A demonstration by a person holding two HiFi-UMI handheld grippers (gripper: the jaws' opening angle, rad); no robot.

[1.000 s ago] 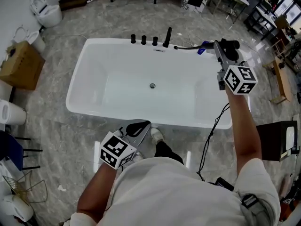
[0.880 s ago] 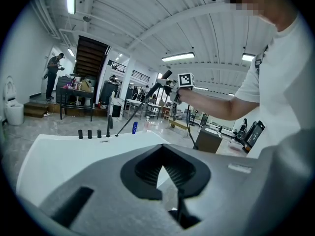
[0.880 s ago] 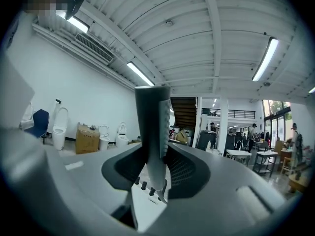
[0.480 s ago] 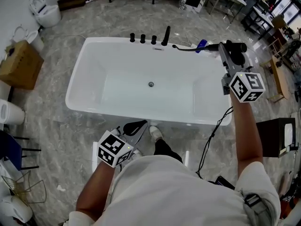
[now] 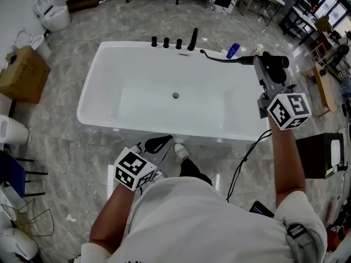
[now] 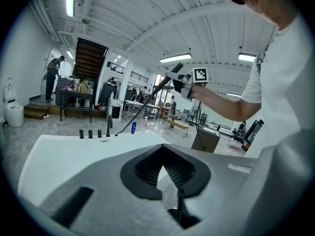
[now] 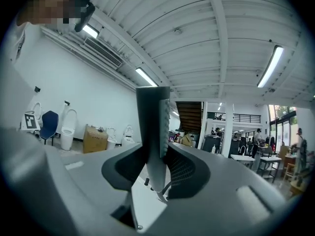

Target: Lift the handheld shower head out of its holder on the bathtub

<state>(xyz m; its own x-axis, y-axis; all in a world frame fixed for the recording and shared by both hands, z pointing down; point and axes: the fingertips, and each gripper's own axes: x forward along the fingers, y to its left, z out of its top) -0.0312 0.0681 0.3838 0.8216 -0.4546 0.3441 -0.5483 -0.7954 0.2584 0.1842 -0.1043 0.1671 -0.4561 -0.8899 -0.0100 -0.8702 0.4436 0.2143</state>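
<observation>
The black handheld shower head (image 5: 272, 63) hangs in the air over the right end of the white bathtub (image 5: 88, 114), clear of the rim. My right gripper (image 5: 267, 66) is shut on its handle (image 7: 153, 132), which stands upright between the pads. Its black hose (image 5: 222, 58) stretches left to the tub's back rim beside the spout (image 5: 193, 39) and three knobs (image 5: 165, 43). My left gripper (image 5: 162, 145) sits low in front of the tub's near wall, jaws together with nothing in them (image 6: 162, 166). The left gripper view shows the raised shower head (image 6: 170, 73) and hose.
A blue bottle (image 5: 232, 50) stands behind the tub's back right corner. A cardboard box (image 5: 22, 75) and toilets (image 5: 55, 12) are on the left. A black cabinet (image 5: 323, 158) and a cable (image 5: 247, 152) lie to the right. The person's shoe (image 5: 181, 155) touches the tub's base.
My right gripper has carried the shower head to the right and towards me, and the hose is drawn out longer. The left gripper stays about where it was.
</observation>
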